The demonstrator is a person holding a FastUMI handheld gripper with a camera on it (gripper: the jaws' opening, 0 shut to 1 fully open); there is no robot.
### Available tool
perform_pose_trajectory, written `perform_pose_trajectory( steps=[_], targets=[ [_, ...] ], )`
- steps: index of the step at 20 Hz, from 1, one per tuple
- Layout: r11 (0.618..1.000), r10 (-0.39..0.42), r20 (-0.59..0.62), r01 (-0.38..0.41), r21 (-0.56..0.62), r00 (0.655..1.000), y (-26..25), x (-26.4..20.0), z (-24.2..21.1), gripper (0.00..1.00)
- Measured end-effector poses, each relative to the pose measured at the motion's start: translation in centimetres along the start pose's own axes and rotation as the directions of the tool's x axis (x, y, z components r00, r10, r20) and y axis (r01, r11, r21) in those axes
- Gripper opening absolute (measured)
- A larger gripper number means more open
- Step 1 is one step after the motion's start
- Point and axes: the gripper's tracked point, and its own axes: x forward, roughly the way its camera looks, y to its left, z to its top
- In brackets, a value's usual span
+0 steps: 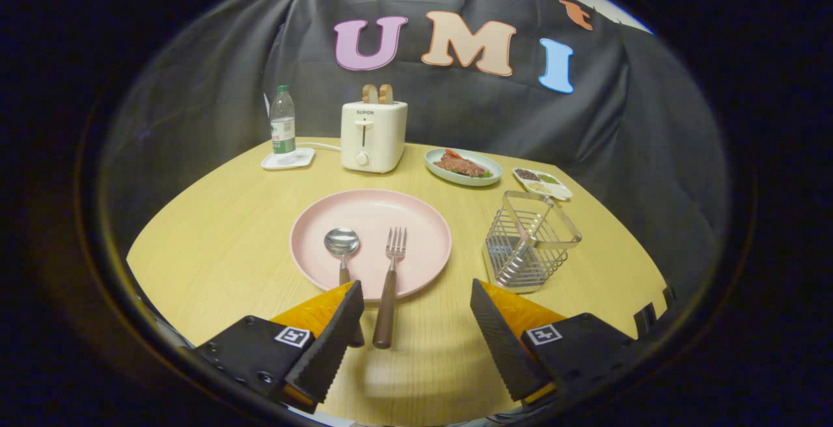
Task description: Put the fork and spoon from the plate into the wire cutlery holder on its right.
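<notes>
On the wooden table (215, 245), fork (389, 284) and spoon (343, 258) point away, handles toward the released claw (416, 303).

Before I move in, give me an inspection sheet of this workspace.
Surface: round light wooden table, flat.
Job's things: steel spoon and steel fork with brown handles lie side by side on the pink round plate, handles overhanging its near rim; wire cutlery holder upright, right of the plate.
Clutter: white toaster with bread, plastic bottle on a white coaster, plate of food, small condiment dish.
Gripper: gripper open, fingers apart, fork handle between them.
Cables: white toaster cord.
Surroundings: black cloth wall.
</notes>
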Motion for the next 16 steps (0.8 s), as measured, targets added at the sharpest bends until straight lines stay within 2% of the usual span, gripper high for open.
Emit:
perform_pose_trajectory(
  steps=[9,14,16],
  targets=[
    [0.994,0.083,-0.053,-0.079,0.077,0.995,0.9,1.3,-0.3,1.00],
    [0.997,0.064,-0.095,-0.060,0.045,0.993,0.1,1.3,-0.5,0.98],
    [0.996,0.074,-0.116,-0.069,0.048,0.990,0.0,1.4,-1.1,0.94]
  ],
)
